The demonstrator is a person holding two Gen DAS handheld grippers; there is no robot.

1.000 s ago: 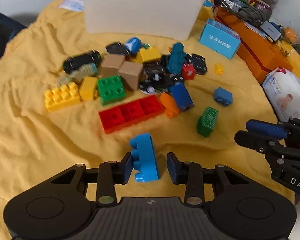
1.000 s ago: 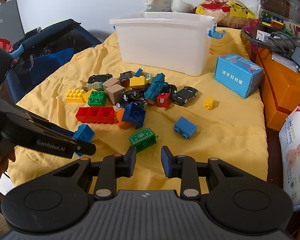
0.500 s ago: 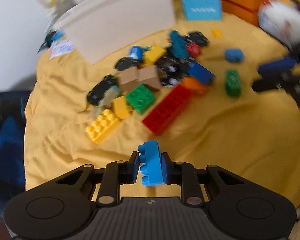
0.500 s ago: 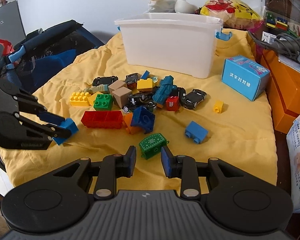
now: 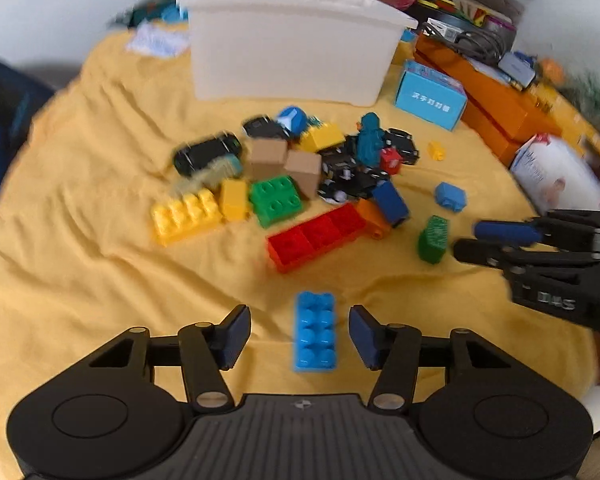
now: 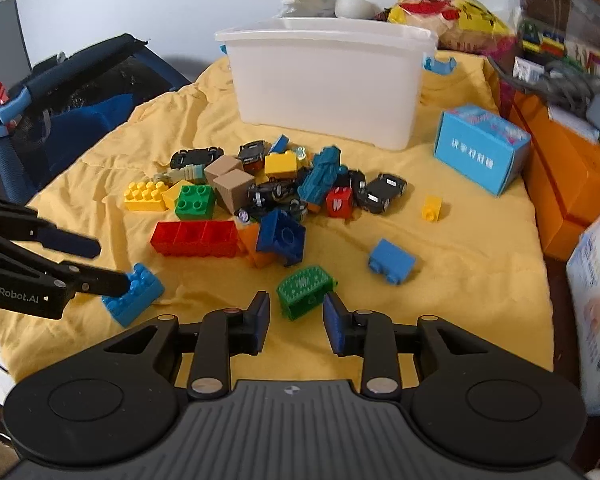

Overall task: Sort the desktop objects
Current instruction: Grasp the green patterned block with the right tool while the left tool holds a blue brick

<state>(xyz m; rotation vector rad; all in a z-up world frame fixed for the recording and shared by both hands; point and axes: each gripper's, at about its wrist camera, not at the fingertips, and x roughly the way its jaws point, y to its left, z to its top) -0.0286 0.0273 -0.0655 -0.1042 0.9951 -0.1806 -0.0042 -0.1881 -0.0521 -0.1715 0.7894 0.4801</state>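
Note:
A light blue brick (image 5: 315, 330) lies studs up on the yellow cloth (image 5: 100, 280) between the fingers of my left gripper (image 5: 299, 334), which is open and not touching it. The brick also shows in the right wrist view (image 6: 134, 294) by the left gripper's fingertips. My right gripper (image 6: 297, 320) is open, just in front of a green brick (image 6: 305, 291). A pile of bricks, toy cars and cubes (image 6: 260, 196) lies mid-cloth before a white bin (image 6: 328, 80).
A long red brick (image 5: 316, 236), a yellow studded brick (image 5: 184, 216) and a small blue brick (image 6: 391, 260) lie around the pile. A blue box (image 6: 482, 148), orange boxes (image 6: 572, 184) and a wipes pack (image 5: 560, 178) stand at the right. A dark blue bag (image 6: 80, 92) is left.
My left gripper held the light blue brick half a second ago; now it is open and the brick lies flat on the cloth. The right gripper has edged closer to the green brick.

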